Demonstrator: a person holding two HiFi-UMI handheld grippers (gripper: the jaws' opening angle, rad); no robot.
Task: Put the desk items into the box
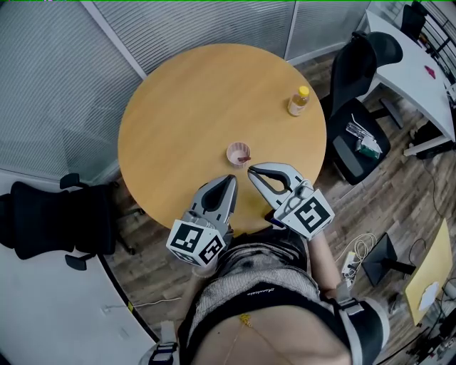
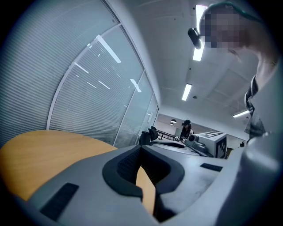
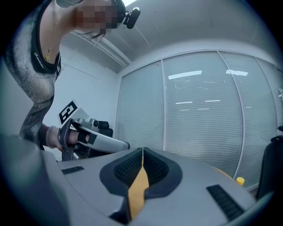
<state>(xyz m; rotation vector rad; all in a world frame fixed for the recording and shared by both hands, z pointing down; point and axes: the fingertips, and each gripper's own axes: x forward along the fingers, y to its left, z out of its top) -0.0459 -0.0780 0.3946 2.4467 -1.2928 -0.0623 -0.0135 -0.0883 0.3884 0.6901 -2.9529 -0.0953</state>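
Note:
A small pink cup (image 1: 239, 153) with something dark red in it stands near the front of the round wooden table (image 1: 192, 100). At the table's right edge is a bottle (image 1: 298, 101) with a yellow cap, which shows again low at the right of the right gripper view, bottle (image 3: 239, 180). No box is in view. My left gripper (image 1: 231, 178) and right gripper (image 1: 251, 170) hover side by side over the table's near edge, just short of the cup. Both are shut with nothing between the jaws, as the left gripper (image 2: 140, 148) and right gripper (image 3: 142, 150) show in their own views.
A black office chair (image 1: 360, 107) with papers on its seat stands right of the table, and another black chair (image 1: 50, 217) is at the left. A white desk (image 1: 413, 64) is at the top right. Glass partitions with blinds (image 1: 199, 21) run behind the table.

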